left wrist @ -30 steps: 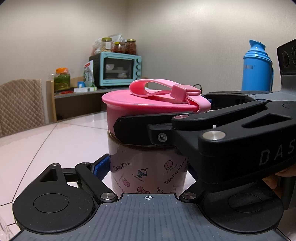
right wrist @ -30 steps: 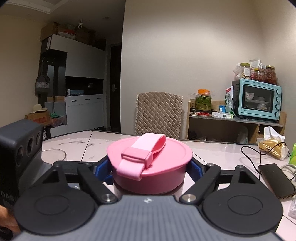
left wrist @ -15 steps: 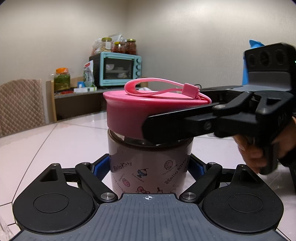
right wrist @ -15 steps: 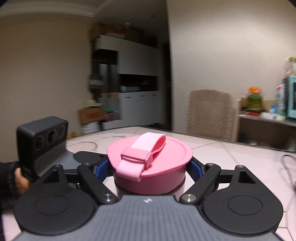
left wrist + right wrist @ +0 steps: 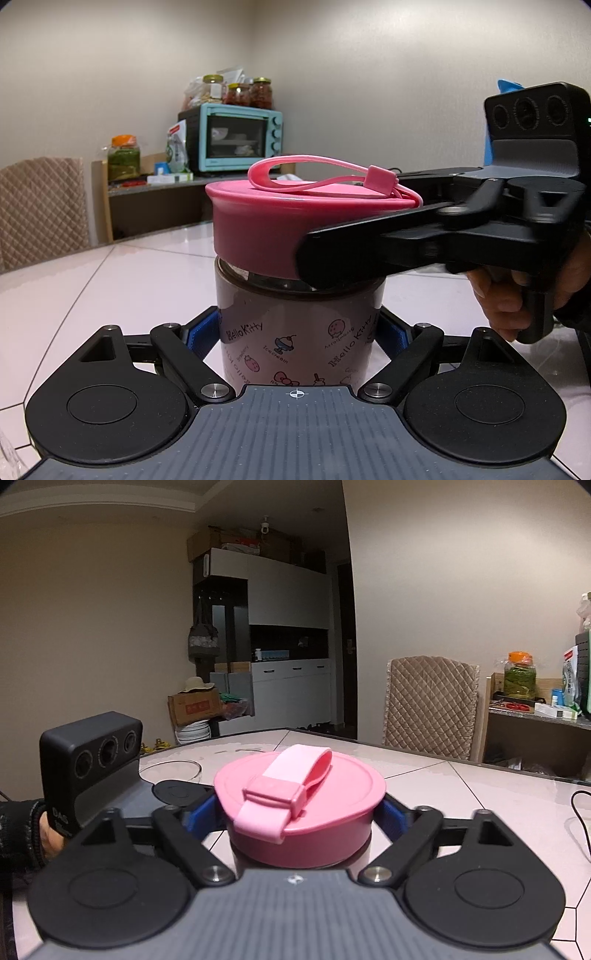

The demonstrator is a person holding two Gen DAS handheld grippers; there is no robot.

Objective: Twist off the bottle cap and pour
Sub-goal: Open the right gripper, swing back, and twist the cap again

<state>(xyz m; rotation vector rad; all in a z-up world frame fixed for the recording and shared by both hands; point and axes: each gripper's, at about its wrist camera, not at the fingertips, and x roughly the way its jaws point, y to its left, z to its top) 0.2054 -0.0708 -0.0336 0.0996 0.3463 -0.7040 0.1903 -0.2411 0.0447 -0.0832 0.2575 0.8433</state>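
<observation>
A Hello Kitty bottle [image 5: 295,325] stands on the pale table [image 5: 129,280], and my left gripper [image 5: 297,328] is shut on its body, blue pads against both sides. Its pink cap [image 5: 266,229] with a looped strap [image 5: 284,794] sits slightly tilted on the neck. My right gripper [image 5: 299,812] reaches around the cap [image 5: 332,786] from the right, one black finger [image 5: 369,251] crossing in front of it. Its jaws are opening, with the cap between the pads, which stand close beside its rim. A hand [image 5: 506,295] holds the right gripper's handle.
A blue thermos [image 5: 493,122] stands behind the right gripper. At the back, a shelf carries a teal toaster oven [image 5: 236,138] with jars on top. A quilted chair [image 5: 430,705] stands at the table's far side. A black cable [image 5: 576,805] and a clear ring [image 5: 173,768] lie on the table.
My right gripper swung around the bottle towards the right of the left wrist view, and the cap turned with it. The cap now sits tilted. The left gripper and bottle stayed still.
</observation>
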